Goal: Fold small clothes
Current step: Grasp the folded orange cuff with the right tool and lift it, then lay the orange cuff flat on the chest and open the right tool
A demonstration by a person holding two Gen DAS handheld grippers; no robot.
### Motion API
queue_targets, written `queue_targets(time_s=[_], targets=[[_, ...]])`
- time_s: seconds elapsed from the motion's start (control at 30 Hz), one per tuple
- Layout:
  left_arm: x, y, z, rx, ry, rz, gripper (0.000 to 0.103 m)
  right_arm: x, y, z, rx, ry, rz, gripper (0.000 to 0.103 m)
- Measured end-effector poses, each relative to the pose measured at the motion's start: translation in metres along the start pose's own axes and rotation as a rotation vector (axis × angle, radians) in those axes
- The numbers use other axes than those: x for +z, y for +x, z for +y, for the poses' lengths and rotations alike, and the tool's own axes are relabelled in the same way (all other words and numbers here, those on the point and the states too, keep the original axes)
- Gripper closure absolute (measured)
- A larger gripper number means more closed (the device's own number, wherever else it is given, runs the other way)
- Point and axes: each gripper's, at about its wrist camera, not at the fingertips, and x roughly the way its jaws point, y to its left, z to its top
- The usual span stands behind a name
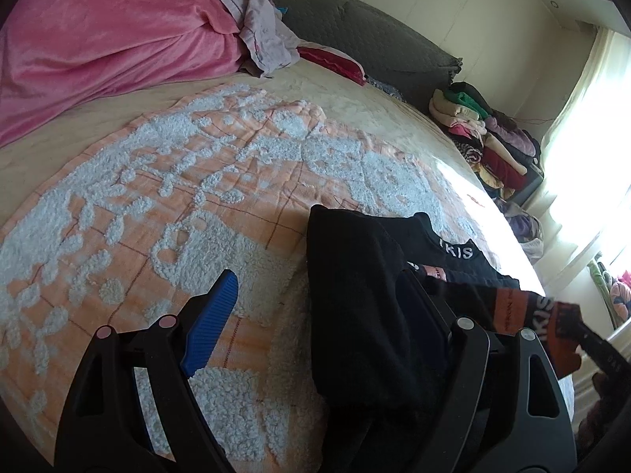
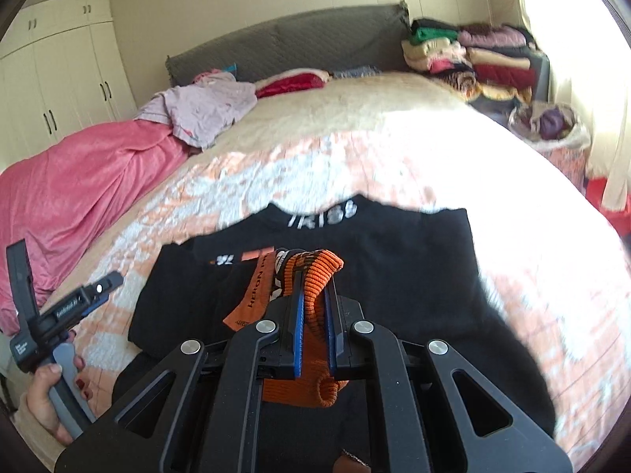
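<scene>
On a bed [image 2: 394, 126], the right claw [image 2: 313, 276] is clamped on a black sweater's [image 2: 414, 276] orange cuff [image 2: 315, 272]. The left claw [image 1: 315, 295] stands wide, gripping nothing.

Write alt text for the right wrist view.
The right hand-held gripper is shut on an orange ribbed cuff of a black garment spread on a bed. At left, a hand holds the left hand-held gripper, open.
</scene>
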Motion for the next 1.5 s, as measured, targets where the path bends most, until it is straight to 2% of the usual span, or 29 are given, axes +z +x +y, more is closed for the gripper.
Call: queue_targets(time_s=[0.2, 0.4, 0.7, 0.8, 1.03, 1.37, 1.43, 1.5], targets=[[-0.001, 0.0, -0.006, -0.006, 0.031, -0.007, 0.028, 0.031, 0.0, -0.018, -0.06, -0.037, -0.055, 0.095], [0.0, 0.001, -0.011, 0.0, 0.053, -0.013, 0.028, 0.045, 0.008, -0.041, -0.099, -0.043, -0.064, 0.095], [0.008, 0.014, -0.048, 0.01, 0.12, 0.04, 0.028, 0.039, 0.019, -0.063, -0.113, -0.02, -0.043, 0.095], [0.014, 0.027, -0.068, 0.016, 0.155, 0.09, 0.028, 0.036, 0.024, -0.068, -0.118, -0.012, -0.029, 0.095], [0.012, 0.06, -0.11, -0.036, 0.219, 0.163, 0.028, 0.035, 0.029, -0.077, -0.133, -0.011, -0.014, 0.095], [-0.001, 0.088, -0.117, -0.049, 0.292, 0.212, 0.028, 0.033, 0.044, -0.083, -0.168, -0.002, 0.018, 0.094], [-0.004, 0.089, -0.118, -0.055, 0.302, 0.217, 0.028, 0.03, 0.05, -0.086, -0.183, 0.019, 0.038, 0.086], [-0.007, 0.091, -0.119, -0.054, 0.316, 0.229, 0.028, 0.025, 0.053, -0.091, -0.212, 0.049, 0.053, 0.048]])
